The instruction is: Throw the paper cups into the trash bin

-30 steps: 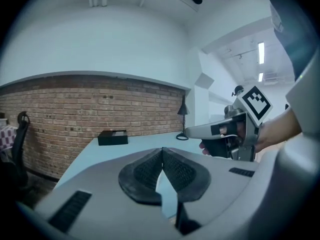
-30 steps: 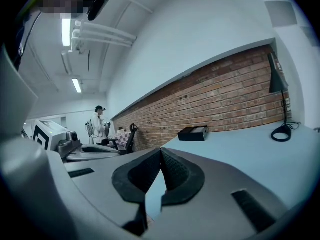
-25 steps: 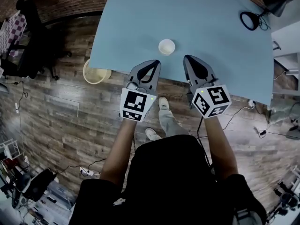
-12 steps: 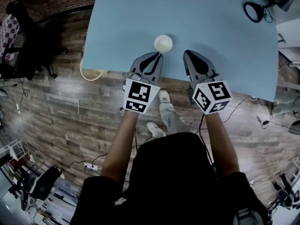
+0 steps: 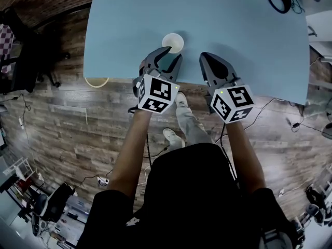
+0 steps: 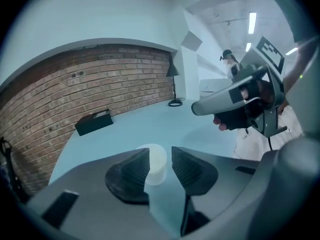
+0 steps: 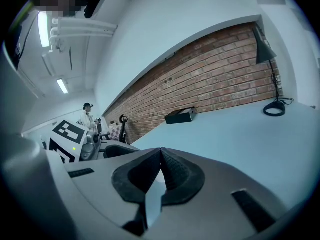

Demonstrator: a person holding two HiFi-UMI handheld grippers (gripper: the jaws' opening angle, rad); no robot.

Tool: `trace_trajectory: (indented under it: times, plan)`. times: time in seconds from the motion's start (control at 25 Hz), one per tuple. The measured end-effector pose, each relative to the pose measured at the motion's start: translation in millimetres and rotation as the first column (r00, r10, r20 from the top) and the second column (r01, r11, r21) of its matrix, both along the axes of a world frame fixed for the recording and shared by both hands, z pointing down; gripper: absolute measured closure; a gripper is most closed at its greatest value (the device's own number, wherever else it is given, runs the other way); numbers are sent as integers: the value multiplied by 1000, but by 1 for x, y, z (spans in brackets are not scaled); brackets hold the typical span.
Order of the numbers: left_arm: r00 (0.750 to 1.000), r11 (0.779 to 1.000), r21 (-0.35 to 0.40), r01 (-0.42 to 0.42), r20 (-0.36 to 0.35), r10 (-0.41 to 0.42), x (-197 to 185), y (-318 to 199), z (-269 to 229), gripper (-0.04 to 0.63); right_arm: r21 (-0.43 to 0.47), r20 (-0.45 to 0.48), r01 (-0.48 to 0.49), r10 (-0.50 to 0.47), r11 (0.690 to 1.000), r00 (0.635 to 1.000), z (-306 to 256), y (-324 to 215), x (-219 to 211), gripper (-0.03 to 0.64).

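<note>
A white paper cup (image 5: 172, 42) stands upright on the light blue table (image 5: 233, 30), near its front edge. My left gripper (image 5: 167, 56) is just short of the cup. Its jaws have just been opening and now stand open. In the left gripper view the cup (image 6: 157, 165) shows in the gap at the fingertips, and the pads do not press on it. My right gripper (image 5: 213, 60) is shut and empty to the right of the cup, over the table edge. The trash bin (image 5: 95, 81), a pale basket, stands on the floor at the left, mostly hidden by the table.
A black box (image 6: 93, 121) lies at the table's far side by the brick wall. A black desk lamp (image 5: 278, 1) stands at the far right corner. The wooden floor (image 5: 78, 134) holds cables, and a black chair (image 5: 23, 61) stands at the left.
The left jaws have gone from shut to open. Both grippers moved forward and down over the table edge, and the left one has closed in on the cup.
</note>
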State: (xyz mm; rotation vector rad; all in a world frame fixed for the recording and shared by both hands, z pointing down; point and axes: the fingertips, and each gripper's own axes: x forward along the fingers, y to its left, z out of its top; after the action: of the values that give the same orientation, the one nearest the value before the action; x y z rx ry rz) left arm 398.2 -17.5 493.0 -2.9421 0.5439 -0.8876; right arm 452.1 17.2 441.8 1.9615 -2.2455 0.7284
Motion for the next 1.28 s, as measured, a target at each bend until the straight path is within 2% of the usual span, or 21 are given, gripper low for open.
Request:
trace_trajectory:
  times: [0.24,0.68,0.8,1.0,1.28]
  plan:
    - [996,996,74,-53,81,47,12,-1,12,444,-22,8,-7,8,1000,1000,10,6,6,612]
    - [980,994,57,-93,180,81,26,1,34,440,-46,7,-4,4,999,1000,17,10,16,613]
    - [974,994,63,-91,212,76,26,1,38,459,-51,4,0,0,999,1000,20,12,17,612]
    - [971,994,69,-84,228,67,27,1,39,526,-48,13,5,-5,999,1000,21,11,18,612]
    - [969,995,61,-81,237,64,26,2,39,560,-44,16,3,-2,999,1000,19,9,21,612]
